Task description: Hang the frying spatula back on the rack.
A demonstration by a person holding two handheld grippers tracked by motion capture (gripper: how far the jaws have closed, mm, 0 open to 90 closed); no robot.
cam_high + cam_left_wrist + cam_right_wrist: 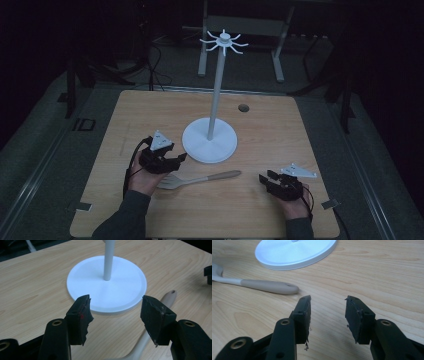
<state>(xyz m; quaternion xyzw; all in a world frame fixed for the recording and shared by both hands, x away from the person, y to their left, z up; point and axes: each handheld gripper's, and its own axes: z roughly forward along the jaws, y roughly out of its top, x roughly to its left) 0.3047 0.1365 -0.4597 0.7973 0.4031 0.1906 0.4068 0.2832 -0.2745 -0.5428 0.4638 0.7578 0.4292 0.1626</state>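
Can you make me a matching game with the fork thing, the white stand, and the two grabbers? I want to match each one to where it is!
Things:
1. fork
2. white stand
3. left gripper
4. right gripper

Places or states:
A. stands upright in the middle of the table
B. open, near the fork's handle end
C. lies flat on the wood between the two grippers
D. open, above the fork's pronged end, facing the stand's round base

Pairs: 1-C, 2-A, 3-D, 4-B
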